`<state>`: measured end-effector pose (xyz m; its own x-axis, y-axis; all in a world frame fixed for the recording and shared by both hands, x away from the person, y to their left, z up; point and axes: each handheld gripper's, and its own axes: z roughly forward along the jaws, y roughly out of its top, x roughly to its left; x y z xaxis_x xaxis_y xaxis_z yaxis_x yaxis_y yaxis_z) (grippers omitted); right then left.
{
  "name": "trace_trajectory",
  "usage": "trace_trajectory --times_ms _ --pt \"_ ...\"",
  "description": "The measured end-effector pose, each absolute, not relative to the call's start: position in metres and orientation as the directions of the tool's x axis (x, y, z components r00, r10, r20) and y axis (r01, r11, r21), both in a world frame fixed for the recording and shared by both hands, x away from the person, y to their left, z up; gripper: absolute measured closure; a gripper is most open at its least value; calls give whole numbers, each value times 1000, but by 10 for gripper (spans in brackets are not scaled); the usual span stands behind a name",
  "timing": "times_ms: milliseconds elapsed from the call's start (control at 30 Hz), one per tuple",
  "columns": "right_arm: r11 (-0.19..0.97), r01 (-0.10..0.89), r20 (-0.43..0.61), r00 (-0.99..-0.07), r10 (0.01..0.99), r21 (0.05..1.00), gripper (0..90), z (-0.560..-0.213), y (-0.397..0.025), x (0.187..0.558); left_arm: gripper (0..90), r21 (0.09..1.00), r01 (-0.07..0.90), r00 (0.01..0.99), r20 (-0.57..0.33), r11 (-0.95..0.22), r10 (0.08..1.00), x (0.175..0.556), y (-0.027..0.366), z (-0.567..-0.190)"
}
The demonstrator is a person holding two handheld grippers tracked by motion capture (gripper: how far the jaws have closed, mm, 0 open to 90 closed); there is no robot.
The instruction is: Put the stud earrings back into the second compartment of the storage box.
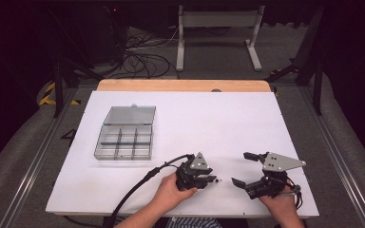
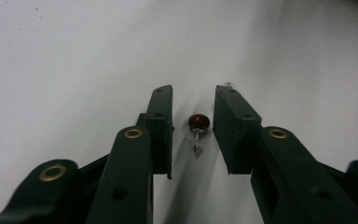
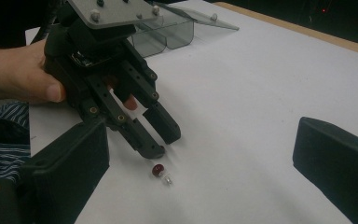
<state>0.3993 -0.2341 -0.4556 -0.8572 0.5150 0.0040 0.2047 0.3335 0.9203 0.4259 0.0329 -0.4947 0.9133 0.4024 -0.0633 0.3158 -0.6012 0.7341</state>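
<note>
A tiny stud with a dark red round head and a short metal pin (image 2: 198,122) lies on the white table (image 1: 209,123). My left gripper (image 2: 193,91) is open and low over the table, one jaw on each side of the stud, neither touching it. The right gripper view shows the stud (image 3: 158,170) just off the left gripper's (image 3: 164,143) tips, with a hand holding that gripper. My right gripper (image 1: 241,168) stands wide open to the right of the stud (image 1: 219,180), nothing between its jaws. Its own jaws (image 3: 203,135) frame that view.
A clear plastic compartment box (image 1: 123,142) with its lid (image 1: 130,115) folded back sits at the table's left middle. A wooden strip (image 1: 183,85) runs along the far edge. The left gripper's cable (image 1: 138,187) trails off the front edge. A striped sleeve (image 3: 2,140) is nearby.
</note>
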Motion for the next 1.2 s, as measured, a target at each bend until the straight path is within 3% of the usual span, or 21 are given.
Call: trace_trajectory --times_ms 167,500,1200 --pt "338 205 2 -858 513 919 40 -456 -234 400 784 726 307 915 -47 -615 401 425 31 -495" --pt "338 205 3 -859 512 919 40 -456 -234 400 791 745 290 919 -42 -601 392 425 34 -489" --pt "339 208 6 -859 511 917 40 -457 -233 400 792 782 255 903 17 -569 429 424 69 -441"
